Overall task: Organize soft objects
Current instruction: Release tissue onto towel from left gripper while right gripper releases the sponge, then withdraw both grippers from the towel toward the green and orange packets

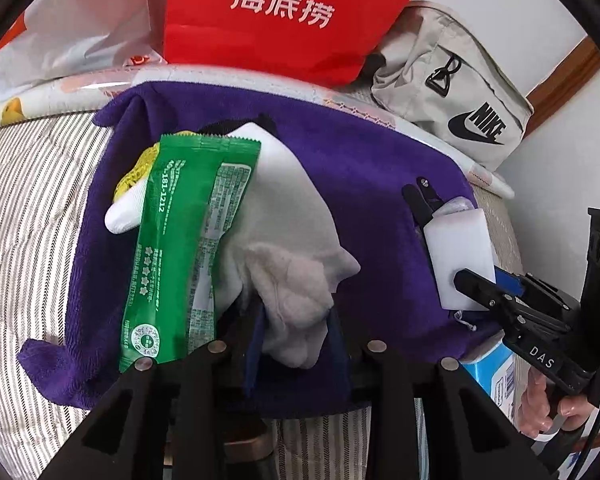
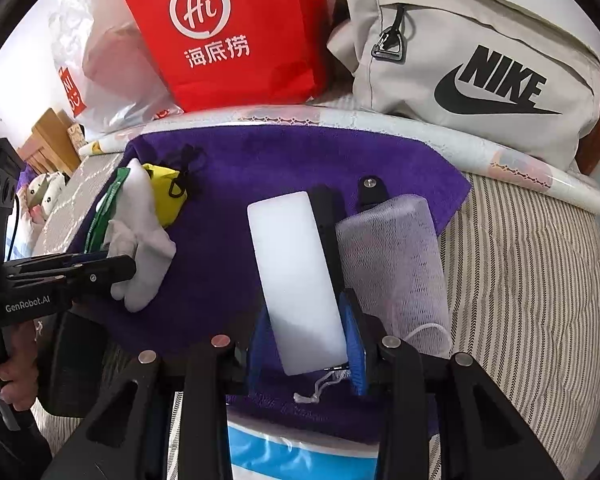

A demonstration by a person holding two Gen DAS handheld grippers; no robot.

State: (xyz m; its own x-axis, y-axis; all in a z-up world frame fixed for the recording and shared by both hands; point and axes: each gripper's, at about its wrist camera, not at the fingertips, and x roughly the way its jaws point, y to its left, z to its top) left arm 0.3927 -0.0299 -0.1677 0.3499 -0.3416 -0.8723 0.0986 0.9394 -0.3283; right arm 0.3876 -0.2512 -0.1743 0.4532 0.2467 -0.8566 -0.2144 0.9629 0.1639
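The left tongs [image 1: 292,320] grip a white sock [image 1: 288,216] lying on the purple towel [image 1: 380,168] beside a green packet [image 1: 180,240]; the right tongs [image 2: 306,344] clamp a white sponge [image 2: 296,276] over the same towel on the bed [image 2: 520,260]

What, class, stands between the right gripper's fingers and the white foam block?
Nothing visible: the right gripper is shut on the white rectangular foam block. A mesh-wrapped white sponge lies just outside its right finger, on the purple towel.
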